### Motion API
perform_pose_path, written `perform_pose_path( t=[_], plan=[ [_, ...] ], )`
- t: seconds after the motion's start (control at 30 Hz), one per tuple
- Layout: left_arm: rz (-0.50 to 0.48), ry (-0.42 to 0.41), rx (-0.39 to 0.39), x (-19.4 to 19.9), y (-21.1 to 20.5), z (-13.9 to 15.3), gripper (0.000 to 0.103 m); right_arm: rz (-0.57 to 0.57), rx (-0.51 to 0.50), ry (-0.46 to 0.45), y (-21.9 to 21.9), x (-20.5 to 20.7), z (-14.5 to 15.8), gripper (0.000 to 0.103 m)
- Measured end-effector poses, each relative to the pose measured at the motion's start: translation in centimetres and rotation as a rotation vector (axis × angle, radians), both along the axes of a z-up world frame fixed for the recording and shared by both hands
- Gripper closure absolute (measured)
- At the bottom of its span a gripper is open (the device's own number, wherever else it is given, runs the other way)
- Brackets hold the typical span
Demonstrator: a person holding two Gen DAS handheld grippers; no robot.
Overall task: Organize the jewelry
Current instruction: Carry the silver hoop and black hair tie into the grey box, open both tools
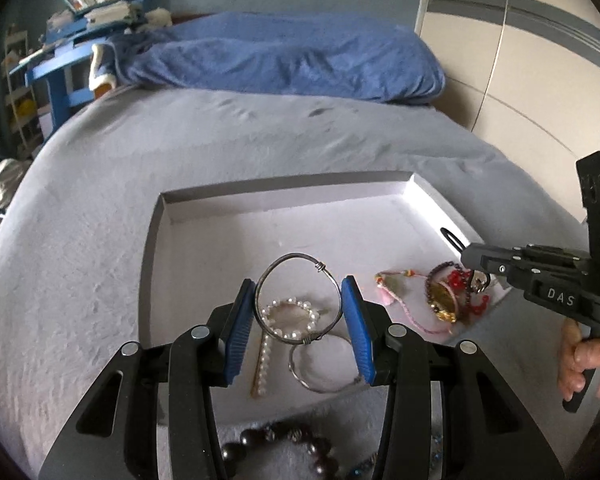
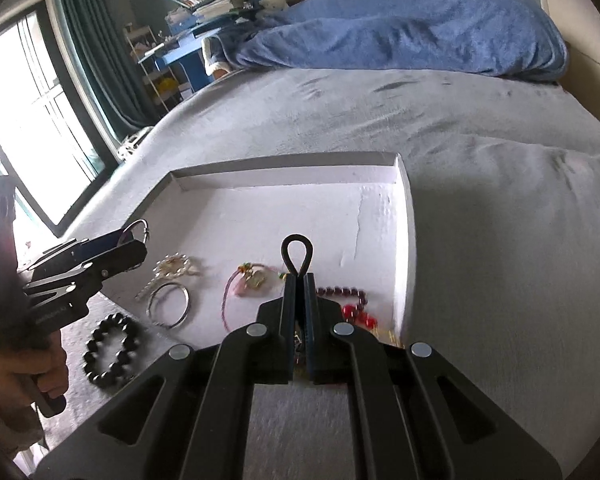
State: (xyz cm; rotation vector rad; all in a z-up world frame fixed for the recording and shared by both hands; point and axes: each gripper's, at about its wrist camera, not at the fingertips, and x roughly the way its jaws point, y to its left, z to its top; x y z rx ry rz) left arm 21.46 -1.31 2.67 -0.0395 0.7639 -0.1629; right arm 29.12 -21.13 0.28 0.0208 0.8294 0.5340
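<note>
While I worked over the white tray (image 1: pixel 156 248) lying on the grey bed (image 1: pixel 100 200), my left gripper (image 1: pixel 299 300) clamped a silver wire bangle (image 1: pixel 296 264) between its blue pads (image 1: pixel 242 320), one pad on each side of the ring, which stood tilted up above the tray floor. Directly below that gripper lay a pearl bracelet (image 1: pixel 288 316), with a pearl hair clip (image 1: pixel 262 364) beside it, and a second silver bangle (image 1: pixel 324 368) lay just to the gripper's right, under the right pad. A dark bead bracelet (image 2: pixel 110 352) rested on the bed behind the left gripper, outside the tray's near edge.

My right gripper (image 2: pixel 298 280) was pressed narrow on a black loop (image 2: pixel 296 254) that stood upright ahead of its fingertips; a small gold piece hung between the fingers lower down, too blurred to identify. Below and to the left of the right gripper lay a pink cord charm (image 2: pixel 248 284). To its right lay a dark red bead bracelet (image 2: pixel 342 292) touching a cluster of bright red beads (image 2: pixel 358 316), near the tray's right wall. A blue blanket (image 1: pixel 284 56) was bunched far ahead of both grippers.
</note>
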Motion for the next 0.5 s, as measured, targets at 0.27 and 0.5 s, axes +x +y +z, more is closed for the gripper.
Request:
perform_pose_path(
  t=[0.27,0.5],
  plan=[
    [0.000,0.070,0.047,1.4,-0.8,-1.6,0.057,0.014,-0.072,0.012,1.3,0.6,-1.4,0.099],
    [-0.007,0.066,0.059,1.2,-1.1,-1.5,0.036,0.025,-0.055,-0.011,1.2,0.0,-0.5,0.072]
  ],
)
